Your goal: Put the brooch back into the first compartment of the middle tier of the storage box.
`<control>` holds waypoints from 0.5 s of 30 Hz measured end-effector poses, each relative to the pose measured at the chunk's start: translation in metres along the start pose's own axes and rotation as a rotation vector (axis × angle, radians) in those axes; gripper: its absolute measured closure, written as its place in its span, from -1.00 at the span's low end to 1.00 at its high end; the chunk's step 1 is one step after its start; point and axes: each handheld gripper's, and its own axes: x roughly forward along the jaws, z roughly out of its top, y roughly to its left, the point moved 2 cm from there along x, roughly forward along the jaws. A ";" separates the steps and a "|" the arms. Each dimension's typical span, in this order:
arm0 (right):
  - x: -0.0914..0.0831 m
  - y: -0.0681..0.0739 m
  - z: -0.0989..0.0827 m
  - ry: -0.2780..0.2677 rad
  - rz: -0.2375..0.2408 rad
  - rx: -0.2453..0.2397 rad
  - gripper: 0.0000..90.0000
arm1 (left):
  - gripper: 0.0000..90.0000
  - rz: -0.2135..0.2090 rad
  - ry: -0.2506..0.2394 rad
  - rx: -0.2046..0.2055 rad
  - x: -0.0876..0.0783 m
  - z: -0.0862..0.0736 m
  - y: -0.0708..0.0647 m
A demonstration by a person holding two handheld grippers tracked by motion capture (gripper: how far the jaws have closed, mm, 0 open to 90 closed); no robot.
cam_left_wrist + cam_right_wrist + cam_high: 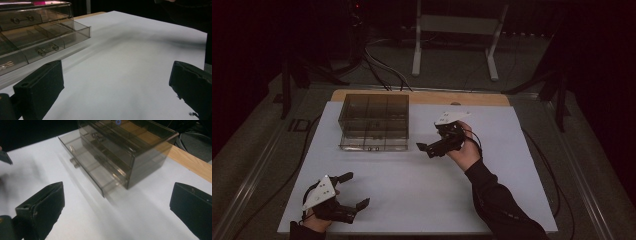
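Right gripper (438, 143), jaws spread and empty, sits nearer the smoky clear plastic drawer box (374, 121); the bottom drawer (87, 173) juts out toward it, lengthwise across its front.

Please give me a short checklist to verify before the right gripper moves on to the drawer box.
1. Right gripper jaws open, nothing held: ok.
2. Left gripper open, away from the drawer box: ok.
3. Bottom drawer pulled out: ok.
4. Right gripper touching the drawer: not ok, it is apart.
5. White table sheet between gripper and box bare: ok.
6. Drawer contents: cannot tell.
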 end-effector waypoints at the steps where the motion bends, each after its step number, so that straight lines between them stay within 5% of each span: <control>1: -0.002 -0.001 -0.004 -0.001 -0.002 0.000 -1.00 | -0.99 0.000 -0.001 -0.001 0.000 0.000 0.000; 15: -0.016 -0.011 -0.056 0.014 -0.004 0.040 -1.00 | -0.99 0.005 -0.004 0.000 -0.001 0.000 0.000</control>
